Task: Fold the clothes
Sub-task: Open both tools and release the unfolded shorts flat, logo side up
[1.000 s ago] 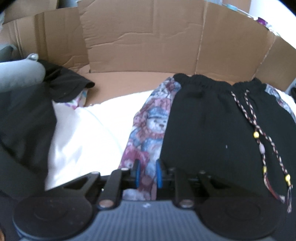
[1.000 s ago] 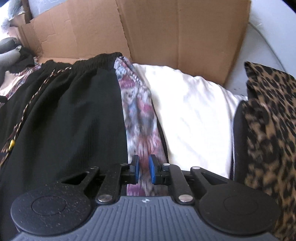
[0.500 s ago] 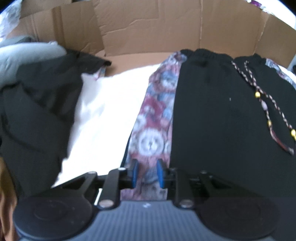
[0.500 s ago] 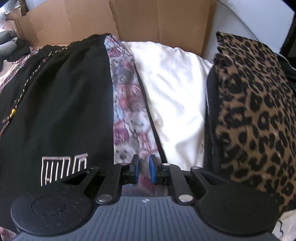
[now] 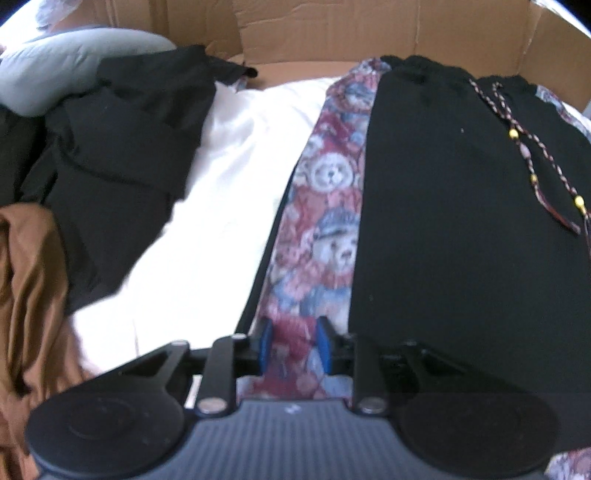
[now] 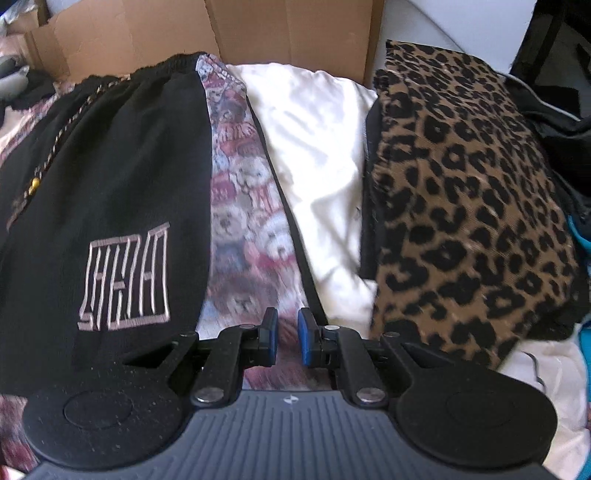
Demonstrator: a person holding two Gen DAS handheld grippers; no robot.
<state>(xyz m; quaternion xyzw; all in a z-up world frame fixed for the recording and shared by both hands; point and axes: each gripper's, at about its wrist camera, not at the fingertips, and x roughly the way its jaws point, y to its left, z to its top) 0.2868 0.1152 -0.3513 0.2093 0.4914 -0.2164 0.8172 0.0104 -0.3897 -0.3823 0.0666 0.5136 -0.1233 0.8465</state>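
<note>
Nearest you, the left gripper (image 5: 293,345) stands part open; its jaws have just been opening, and the teddy-bear print fabric (image 5: 325,221) lies between the blue pads (image 5: 265,343), though whether they press on it you cannot tell. Your right gripper (image 6: 287,341) shows a narrow gap over the same print, and no grip on it can be made out. The black trousers (image 6: 122,158), with an embroidered emblem (image 6: 127,280) and a beaded drawstring (image 5: 532,162), lie flat on that print, waistband at the far end.

Beside them on the left: white bedding (image 5: 221,206), a crumpled black garment (image 5: 122,147), brown cloth (image 5: 29,295) cut off at the frame edge, and a grey cushion (image 5: 66,62). On the right: a leopard-print garment (image 6: 469,195), with dark items beyond too shadowed to identify. Farthest, cardboard walls (image 5: 369,33) close the scene.
</note>
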